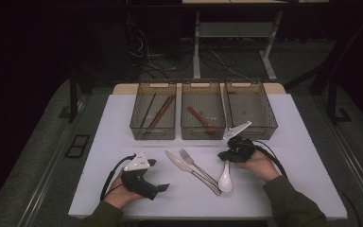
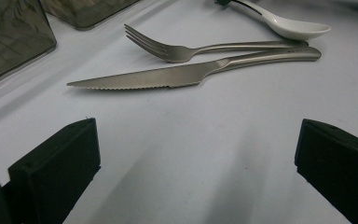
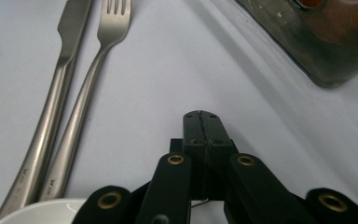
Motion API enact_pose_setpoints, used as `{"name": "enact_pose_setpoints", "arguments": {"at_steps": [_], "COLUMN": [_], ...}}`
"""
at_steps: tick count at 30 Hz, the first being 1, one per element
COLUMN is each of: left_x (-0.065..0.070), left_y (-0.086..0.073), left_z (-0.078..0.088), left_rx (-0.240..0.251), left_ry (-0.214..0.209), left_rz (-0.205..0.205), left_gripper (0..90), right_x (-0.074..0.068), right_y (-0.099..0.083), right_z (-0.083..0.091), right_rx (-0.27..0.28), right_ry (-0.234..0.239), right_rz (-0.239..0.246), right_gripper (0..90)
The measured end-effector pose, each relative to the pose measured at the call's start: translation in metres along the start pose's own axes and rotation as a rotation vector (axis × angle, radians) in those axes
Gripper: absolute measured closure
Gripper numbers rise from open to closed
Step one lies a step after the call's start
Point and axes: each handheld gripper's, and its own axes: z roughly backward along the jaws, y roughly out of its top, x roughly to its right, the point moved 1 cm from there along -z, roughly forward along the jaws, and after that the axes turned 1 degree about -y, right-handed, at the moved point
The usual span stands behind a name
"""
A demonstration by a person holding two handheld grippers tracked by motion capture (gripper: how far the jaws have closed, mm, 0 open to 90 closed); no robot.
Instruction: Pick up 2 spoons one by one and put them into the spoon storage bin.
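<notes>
Two forearms in olive sleeves come in at the bottom of the high view, each hand holding a black gripper over the white worktop point(image 1: 99, 142). Left gripper point(image 1: 163, 187) rests low on the worktop at the near left, jaws spread wide with nothing between them; in the left gripper view both black jaw tips stand far apart over bare surface. Right gripper point(image 1: 226, 155) sits at the handle end of the white ceramic soup spoon point(image 1: 225, 178), jaws pressed fully together; in the right gripper view the two pads meet flat, tips down close to the worktop. Whether the jaws pinch the spoon handle cannot be told. Spoon lies on the worktop right of centre, bowl toward the person, handle pointing away toward the bins; its bowl rim shows at the bottom left of the right gripper view point(image 3: 37, 212). Just left of the spoon lie a silver metal fork point(image 1: 194, 164) and a silver serrated table knife point(image 1: 189, 171), side by side, handles close together near the spoon bowl, tines and blade angled to the far left. Behind them stand three smoky clear plastic bins in a row: left bin point(image 1: 153, 133) holds dark and reddish-brown chopsticks point(image 1: 159, 113), middle bin point(image 1: 203, 133) holds a reddish-brown wooden spoon point(image 1: 201, 120), right bin point(image 1: 260, 132) has a thin dark item along its left wall.
</notes>
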Motion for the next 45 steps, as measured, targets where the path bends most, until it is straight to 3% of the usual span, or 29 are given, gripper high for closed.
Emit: {"name": "enact_pose_setpoints", "arguments": {"at_steps": [21,45], "left_x": [0.0,0.001], "left_y": [0.0,0.0], "left_z": [0.001,0.002], "left_rx": [0.0,0.011], "left_ry": [0.002,-0.008], "left_rz": [0.0,-0.004], "left_gripper": [0.0,0.0], "right_x": [0.007,0.011], "right_y": [-0.017,-0.048], "right_z": [0.009,0.034], "right_rx": [-0.024,-0.032], "right_ry": [-0.041,-0.036], "right_rz": [-0.02,-0.054], "right_gripper": [89.4,89.4]}}
